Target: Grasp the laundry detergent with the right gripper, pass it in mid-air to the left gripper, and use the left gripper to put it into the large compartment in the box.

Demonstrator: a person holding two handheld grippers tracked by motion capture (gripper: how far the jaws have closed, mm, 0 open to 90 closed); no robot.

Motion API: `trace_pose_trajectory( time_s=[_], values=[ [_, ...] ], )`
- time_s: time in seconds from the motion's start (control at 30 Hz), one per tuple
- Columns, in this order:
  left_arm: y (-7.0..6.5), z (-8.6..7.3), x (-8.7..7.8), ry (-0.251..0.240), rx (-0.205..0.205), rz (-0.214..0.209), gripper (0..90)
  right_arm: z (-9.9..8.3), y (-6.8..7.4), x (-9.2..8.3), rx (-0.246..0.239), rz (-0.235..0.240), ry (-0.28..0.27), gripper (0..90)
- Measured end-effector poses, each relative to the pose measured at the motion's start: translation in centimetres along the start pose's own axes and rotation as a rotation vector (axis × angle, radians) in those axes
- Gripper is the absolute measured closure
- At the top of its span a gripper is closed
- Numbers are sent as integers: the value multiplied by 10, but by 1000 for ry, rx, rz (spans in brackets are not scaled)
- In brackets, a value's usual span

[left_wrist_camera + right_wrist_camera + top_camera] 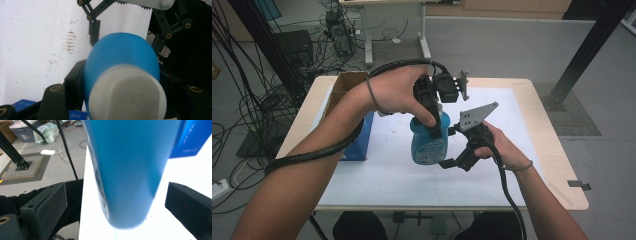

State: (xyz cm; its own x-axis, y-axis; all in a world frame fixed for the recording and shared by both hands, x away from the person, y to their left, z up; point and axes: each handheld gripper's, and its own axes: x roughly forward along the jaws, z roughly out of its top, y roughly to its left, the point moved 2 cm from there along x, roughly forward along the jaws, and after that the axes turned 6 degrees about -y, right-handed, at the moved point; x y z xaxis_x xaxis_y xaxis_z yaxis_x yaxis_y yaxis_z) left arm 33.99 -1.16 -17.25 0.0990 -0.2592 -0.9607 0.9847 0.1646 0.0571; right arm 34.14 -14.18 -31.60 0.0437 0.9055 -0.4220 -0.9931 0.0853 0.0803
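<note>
Blue bottle [428, 145] held up over the white table [377, 175]

Left gripper [433, 131] clamps it near the white cap [127, 96] — right gripper [120, 202] sits around the body, jaws spread, not touching.

Bench [557, 165]: light wood top, centre of the high view, covered largely by a white sheet [382, 175]. At the sheet's left edge stands a blue box [359, 142]; behind it, toward upper left, an open cardboard box [344, 85]. Brown smudges mark the sheet [68, 42].
</note>
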Motion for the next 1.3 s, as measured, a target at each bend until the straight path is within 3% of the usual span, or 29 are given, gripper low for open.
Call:
trace_pose_trajectory(
  time_s=[0.5, 1.3],
  values=[
    [2, -1, -1, 6, -19, 7, 376, -18, -6, -28, 64, -74, 177, 30],
    [6, -4, -8, 6, -49, 24, 377, -58, -9, -74, 187, -224, 518, 26]
  ],
)
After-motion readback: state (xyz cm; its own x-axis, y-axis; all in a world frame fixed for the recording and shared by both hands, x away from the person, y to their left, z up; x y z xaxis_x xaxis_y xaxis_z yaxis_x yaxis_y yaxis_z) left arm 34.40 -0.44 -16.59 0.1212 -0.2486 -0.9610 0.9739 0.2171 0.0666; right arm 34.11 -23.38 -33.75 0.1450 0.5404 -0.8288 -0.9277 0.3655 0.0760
